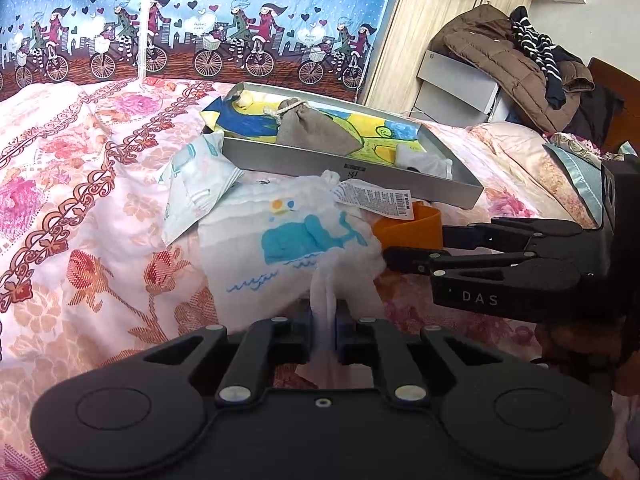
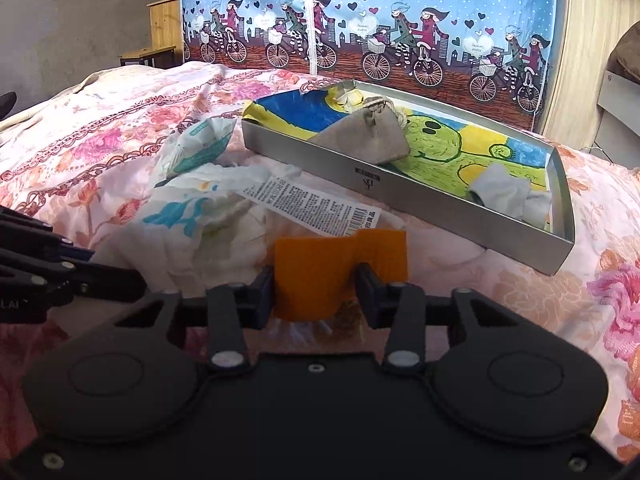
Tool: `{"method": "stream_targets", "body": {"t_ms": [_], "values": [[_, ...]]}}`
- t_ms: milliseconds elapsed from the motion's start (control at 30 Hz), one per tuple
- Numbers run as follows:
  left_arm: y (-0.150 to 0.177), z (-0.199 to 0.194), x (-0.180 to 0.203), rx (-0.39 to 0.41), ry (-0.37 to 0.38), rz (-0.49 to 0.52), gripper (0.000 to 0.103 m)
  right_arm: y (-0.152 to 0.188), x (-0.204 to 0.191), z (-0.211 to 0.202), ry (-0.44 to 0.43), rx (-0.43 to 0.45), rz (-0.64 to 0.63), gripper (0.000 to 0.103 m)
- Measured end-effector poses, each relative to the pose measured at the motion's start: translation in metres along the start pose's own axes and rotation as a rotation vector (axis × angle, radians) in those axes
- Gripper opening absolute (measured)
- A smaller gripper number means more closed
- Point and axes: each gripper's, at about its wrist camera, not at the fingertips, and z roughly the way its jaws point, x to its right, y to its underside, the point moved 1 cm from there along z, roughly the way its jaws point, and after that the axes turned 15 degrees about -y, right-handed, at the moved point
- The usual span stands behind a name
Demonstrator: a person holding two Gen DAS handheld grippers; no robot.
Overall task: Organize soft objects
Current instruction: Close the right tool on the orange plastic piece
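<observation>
Our left gripper (image 1: 323, 322) jaws clamp the white whale-print cloth (image 1: 296, 248). Right gripper (image 2: 314, 294) jaws pinch the orange piece (image 2: 320, 272). Both lie on the bed (image 1: 80, 200) just in front of the tray (image 2: 400, 188) near edge; open quilt left.

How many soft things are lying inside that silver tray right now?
2: a grey drawstring pouch toward the far end of the silver tray, and a pale crumpled cloth at the near right corner. Both lie on a colourful drawing; anything beneath it is hidden.
</observation>
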Motion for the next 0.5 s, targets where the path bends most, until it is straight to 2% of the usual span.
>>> {"method": "stream_targets", "body": {"t_ms": [333,500], "values": [[0.004,-0.02,0.009,0.055,0.05,0.021,0.011,-0.002,-0.002,-0.02,0.009,0.03,0.027,0.014],[0.005,-0.031,0.011,0.075,0.066,0.016,0.011,-0.003,-0.004,-0.039,0.001,0.063,0.047,0.012]]}}
